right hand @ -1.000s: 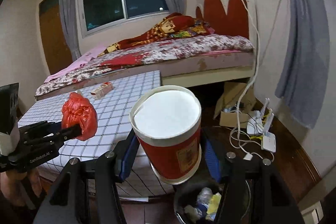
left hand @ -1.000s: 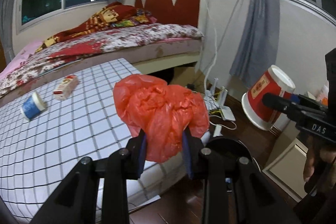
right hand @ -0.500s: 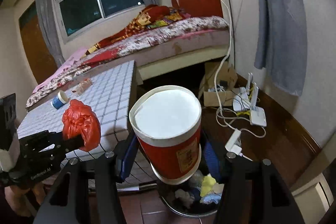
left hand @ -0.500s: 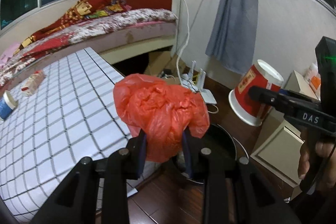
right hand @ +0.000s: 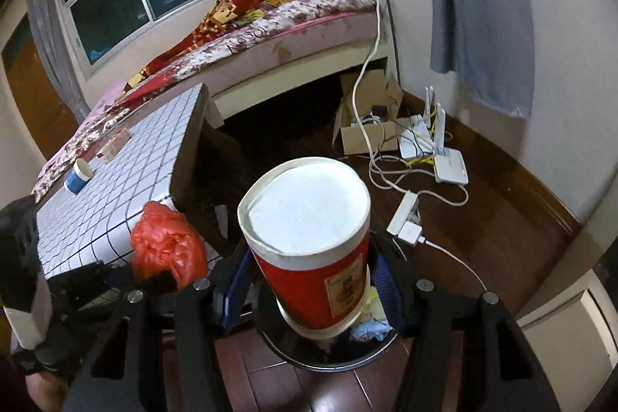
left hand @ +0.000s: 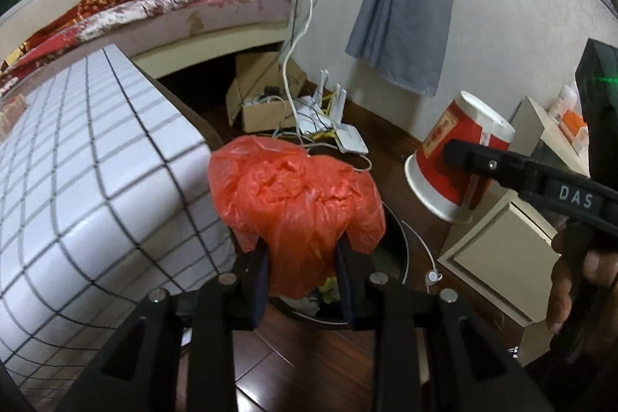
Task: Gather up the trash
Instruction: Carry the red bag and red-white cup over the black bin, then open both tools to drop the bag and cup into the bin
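Observation:
My left gripper (left hand: 303, 271) is shut on a crumpled red plastic bag (left hand: 295, 203) and holds it over the near edge of a round black trash bin (left hand: 390, 242) on the floor. My right gripper (right hand: 309, 280) is shut on a red paper cup with a white lid (right hand: 309, 242), held above the same bin (right hand: 328, 354), which holds paper scraps. The cup also shows in the left wrist view (left hand: 455, 157), the bag in the right wrist view (right hand: 166, 250).
A table with a white grid cloth (right hand: 127, 188) stands left of the bin, with a blue cup (right hand: 79, 174) and a small box (right hand: 114, 145) on it. A cardboard box (right hand: 367, 126), routers (right hand: 432, 141), cables and a power strip lie on the floor. A white cabinet (left hand: 502, 257) stands right.
Both grippers have moved off the table edge and down toward the bin, still holding the bag and the cup. The bin has come into fuller view beneath them.

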`<move>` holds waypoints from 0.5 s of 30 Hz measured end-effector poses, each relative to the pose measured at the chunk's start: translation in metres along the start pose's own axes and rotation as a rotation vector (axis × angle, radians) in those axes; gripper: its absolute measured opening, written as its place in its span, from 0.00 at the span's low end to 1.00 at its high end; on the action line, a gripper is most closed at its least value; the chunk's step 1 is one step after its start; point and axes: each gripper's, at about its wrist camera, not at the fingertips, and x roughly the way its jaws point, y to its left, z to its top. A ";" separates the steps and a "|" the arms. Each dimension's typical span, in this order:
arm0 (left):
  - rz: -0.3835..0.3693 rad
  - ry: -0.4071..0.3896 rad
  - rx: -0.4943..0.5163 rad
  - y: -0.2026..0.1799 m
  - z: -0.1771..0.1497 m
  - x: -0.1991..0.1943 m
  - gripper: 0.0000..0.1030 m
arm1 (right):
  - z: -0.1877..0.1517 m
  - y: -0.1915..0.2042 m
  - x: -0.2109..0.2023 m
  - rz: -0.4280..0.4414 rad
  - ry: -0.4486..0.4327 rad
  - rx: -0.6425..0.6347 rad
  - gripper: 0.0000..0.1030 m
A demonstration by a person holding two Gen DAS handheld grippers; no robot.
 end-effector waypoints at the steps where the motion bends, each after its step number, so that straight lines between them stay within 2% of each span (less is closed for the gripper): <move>1: -0.003 0.002 -0.002 0.000 0.000 0.003 0.30 | 0.000 -0.002 0.003 0.001 0.006 0.009 0.58; 4: -0.014 -0.004 -0.023 0.001 -0.001 0.012 0.31 | -0.003 -0.009 0.014 -0.001 0.029 0.032 0.58; 15: -0.051 0.081 -0.036 -0.005 -0.004 0.059 0.31 | -0.007 -0.030 0.062 0.010 0.106 0.110 0.59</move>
